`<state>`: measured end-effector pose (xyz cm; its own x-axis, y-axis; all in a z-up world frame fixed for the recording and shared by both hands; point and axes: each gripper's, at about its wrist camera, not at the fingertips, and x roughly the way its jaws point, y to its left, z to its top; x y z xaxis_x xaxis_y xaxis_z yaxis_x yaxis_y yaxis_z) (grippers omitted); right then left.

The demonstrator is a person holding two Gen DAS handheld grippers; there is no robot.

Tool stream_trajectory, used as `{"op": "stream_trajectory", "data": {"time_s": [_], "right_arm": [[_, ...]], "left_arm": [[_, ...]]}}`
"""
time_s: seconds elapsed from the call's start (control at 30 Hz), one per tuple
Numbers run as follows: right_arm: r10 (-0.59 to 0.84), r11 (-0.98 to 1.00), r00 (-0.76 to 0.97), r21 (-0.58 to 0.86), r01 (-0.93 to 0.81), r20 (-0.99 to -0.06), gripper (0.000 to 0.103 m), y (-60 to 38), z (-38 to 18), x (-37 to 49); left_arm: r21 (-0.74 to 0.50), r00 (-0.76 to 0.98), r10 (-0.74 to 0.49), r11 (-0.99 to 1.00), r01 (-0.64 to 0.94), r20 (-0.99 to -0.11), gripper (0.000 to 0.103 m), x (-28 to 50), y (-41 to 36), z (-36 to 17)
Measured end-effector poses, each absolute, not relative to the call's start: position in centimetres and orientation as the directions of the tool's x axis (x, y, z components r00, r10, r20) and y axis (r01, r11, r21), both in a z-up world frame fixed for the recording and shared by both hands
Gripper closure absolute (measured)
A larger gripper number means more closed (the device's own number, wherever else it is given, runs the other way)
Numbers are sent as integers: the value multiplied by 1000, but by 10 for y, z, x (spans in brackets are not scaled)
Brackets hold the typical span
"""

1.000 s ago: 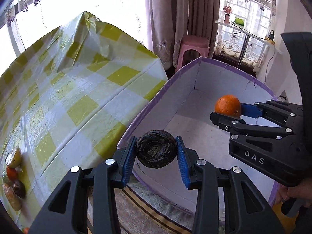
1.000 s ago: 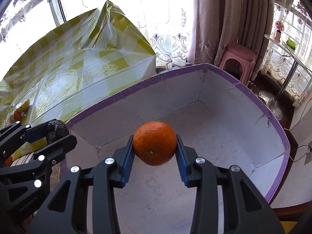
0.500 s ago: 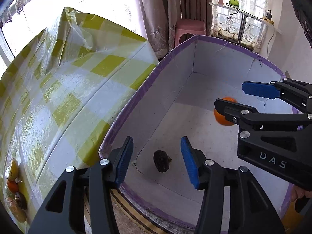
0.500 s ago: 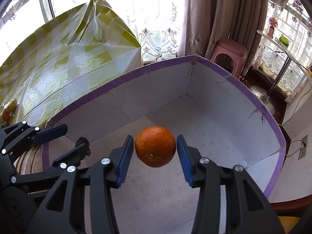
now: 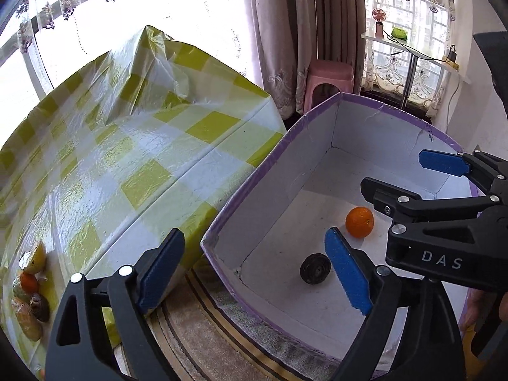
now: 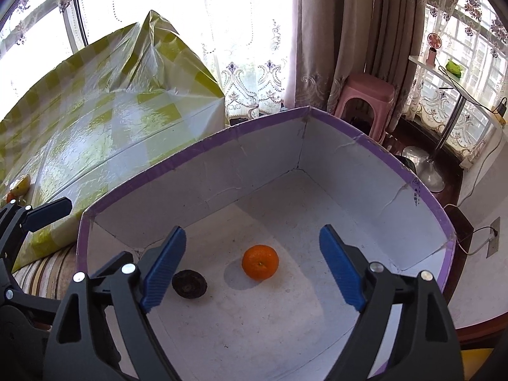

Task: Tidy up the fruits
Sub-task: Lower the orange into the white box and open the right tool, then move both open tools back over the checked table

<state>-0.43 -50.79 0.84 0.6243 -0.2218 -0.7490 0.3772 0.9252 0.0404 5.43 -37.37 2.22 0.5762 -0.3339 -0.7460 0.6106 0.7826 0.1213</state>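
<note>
Both grippers over the box (image 6: 365, 146), pointing down into it. L gripper (image 5: 254, 270) spread wide, jaws have just been opening, nothing between the pads. R gripper (image 6: 250, 266): same, spread wide, just been opening, pads clear of everything.

Fruit in the box: orange (image 6: 260, 262) sits on the floor roughly mid-box, below and ahead of our R fingers, apart from both pads. Dark wrinkled fruit (image 6: 189, 284) lies near the box corner closest to the table, just beside the orange but not touching. Both round-ish, no long axis worth aligning to.

Rest of the fruit: small pile (image 5: 30, 292) on the table (image 5: 133, 158) with the yellow check cloth, far to our left, at the table's near edge. Well apart from the box. We judge the next move is back to that pile; L gripper is the nearer one, R has to cross over the box wall and past L.

Room: box rim stands between us and the table, so we lift clear before swinging left. Table top near the pile is open. L and R grippers sit close together over the box; go one at a time or they'll clip. Bunched cloth at the far end is out of the way.
</note>
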Motion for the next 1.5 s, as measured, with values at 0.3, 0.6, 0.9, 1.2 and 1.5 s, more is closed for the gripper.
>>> {"op": "stream_trajectory", "data": {"time_s": [0.3, 0.6, 0.9, 1.2, 1.5], "right_arm": [[-182, 943, 719, 88, 320, -671, 16, -482, 40, -18], [-16, 978, 734, 142, 152, -679, 16, -411, 43, -10], [106, 990, 697, 144, -3, -710, 16, -337, 29, -2], [160, 987, 691, 119, -107, -705, 16, -291, 23, -4], [214, 974, 687, 94, -208, -695, 16, -257, 21, -5]], "left_arm": [[30, 695, -357, 878, 478, -624, 16, 38, -305, 59], [25, 706, -293, 915, 403, -645, 16, 18, -231, 64], [-8, 732, -203, 965, 260, -650, 16, -15, -143, 60], [-81, 730, -54, 997, -2, -681, 26, -33, -41, 43], [-158, 673, -48, 982, -102, -738, 33, -29, -1, 24]]}}
